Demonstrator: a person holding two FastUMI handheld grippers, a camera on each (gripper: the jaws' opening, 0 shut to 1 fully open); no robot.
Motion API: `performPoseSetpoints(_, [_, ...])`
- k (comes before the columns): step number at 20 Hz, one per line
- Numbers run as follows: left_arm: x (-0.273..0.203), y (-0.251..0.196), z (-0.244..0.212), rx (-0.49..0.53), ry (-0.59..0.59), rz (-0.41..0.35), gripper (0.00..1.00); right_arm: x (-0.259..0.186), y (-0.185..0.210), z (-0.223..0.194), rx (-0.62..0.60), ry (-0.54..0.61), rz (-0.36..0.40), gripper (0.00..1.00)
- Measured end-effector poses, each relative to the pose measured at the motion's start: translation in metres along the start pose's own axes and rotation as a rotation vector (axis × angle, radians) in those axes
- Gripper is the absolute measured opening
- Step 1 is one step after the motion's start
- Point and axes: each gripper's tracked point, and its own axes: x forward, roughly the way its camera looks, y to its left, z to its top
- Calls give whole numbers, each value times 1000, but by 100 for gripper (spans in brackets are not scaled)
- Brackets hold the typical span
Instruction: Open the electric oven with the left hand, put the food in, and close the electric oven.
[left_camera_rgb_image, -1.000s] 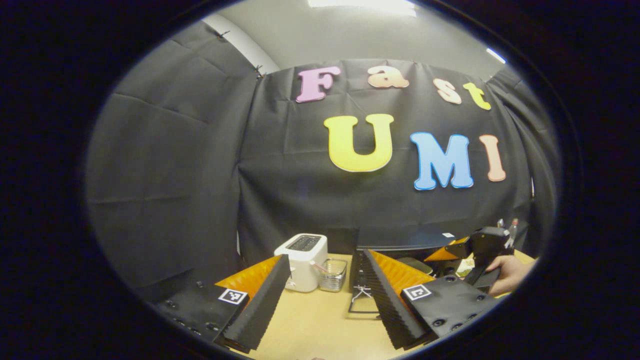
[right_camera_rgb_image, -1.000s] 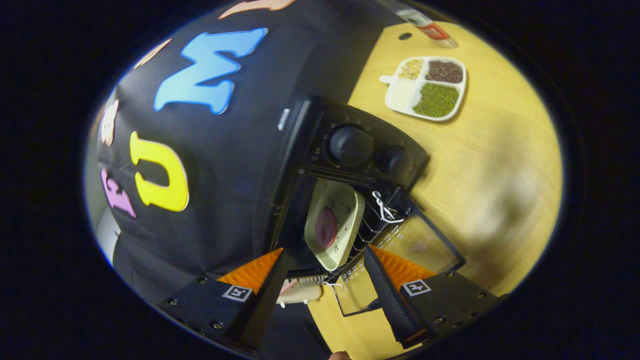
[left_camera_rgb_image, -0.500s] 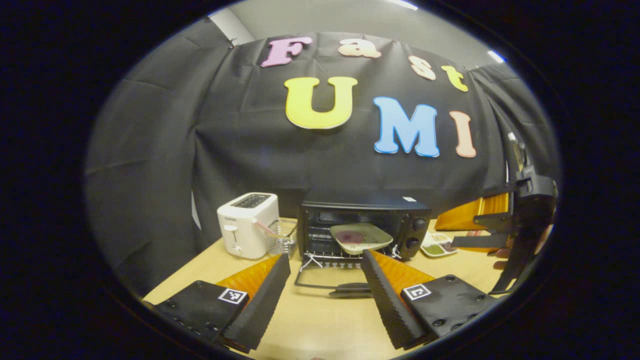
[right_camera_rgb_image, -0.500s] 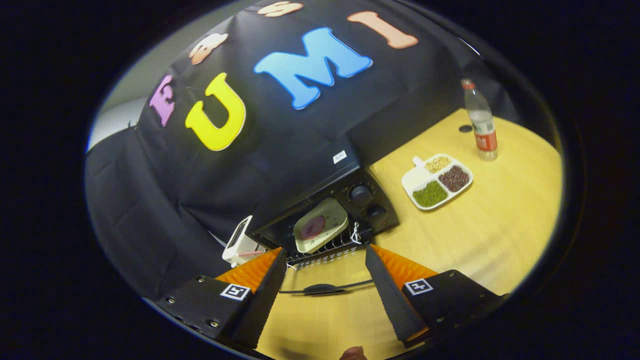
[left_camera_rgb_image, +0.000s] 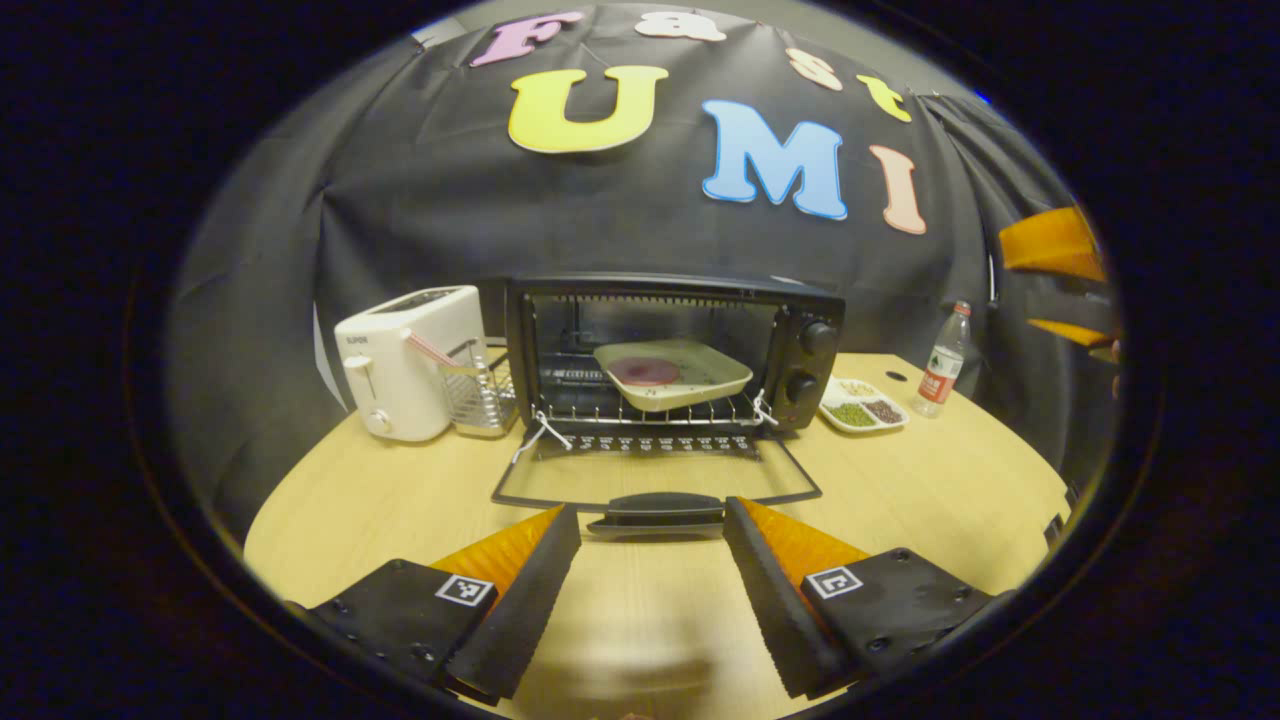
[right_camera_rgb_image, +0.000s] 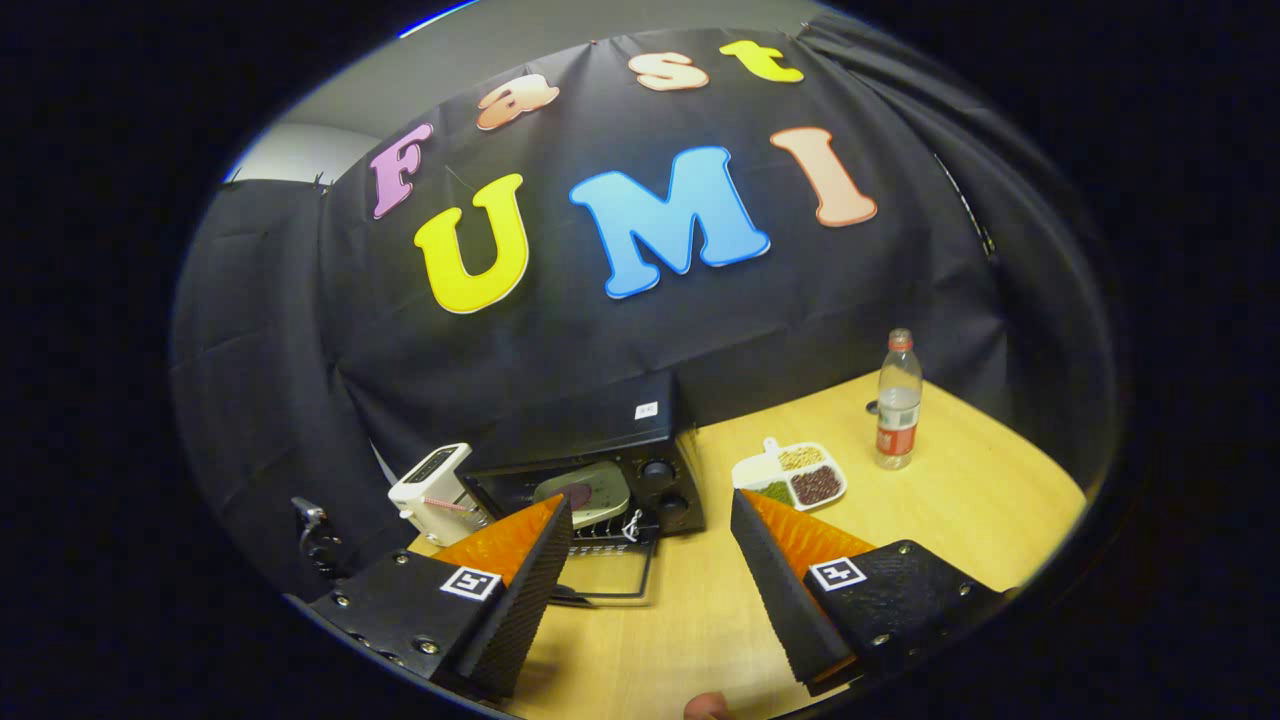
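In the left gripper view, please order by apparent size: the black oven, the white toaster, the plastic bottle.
1. Black electric oven, door open, largest.
2. White toaster.
3. Clear plastic bottle with red label, smallest; it stands farther back, so partly distance.

A staged recording booth: black cloth wall (left_camera_rgb_image: 400, 220), wooden table (left_camera_rgb_image: 930, 490) with toaster (left_camera_rgb_image: 400, 360) and electric oven (left_camera_rgb_image: 680, 350).
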Motion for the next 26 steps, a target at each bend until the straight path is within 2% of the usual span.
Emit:
performPoseSetpoints(3, [23, -10, -21, 3, 68, -16, 98, -14, -10, 23, -61, -60, -46, 98])
performPoseSetpoints(7, [47, -17, -49, -13, 155, -15, 98, -17, -25, 35, -58, -77, -90, 98])
performPoseSetpoints(13, [60, -7, -44, 0, 155, 23, 100, -15, -39, 41, -41, -74, -130, 98])
performPoseSetpoints(15, [59, -5, -27, -10, 118, 27, 98, -12, -35, 42, -42, -77, -121, 98])
performPoseSetpoints(16, [55, -9, -24, 0, 137, 35, 100, -9, -32, 44, -46, -79, -113, 98])
performPoseSetpoints(19, [50, -7, -1, 10, 76, 27, 100, -8, -25, 42, -56, -80, -92, 98])
performPoseSetpoints(21, [49, -7, 9, 4, 58, 29, 97, -6, -19, 41, -52, -72, -76, 98])
performPoseSetpoints(23, [43, -8, 27, -6, 13, 25, 100, -5, -16, 41, -54, -68, -69, 98])
performPoseSetpoints(26, [40, -7, 71, 29, -85, 19, 97, -2, -12, 41, -60, -64, -61, 98])
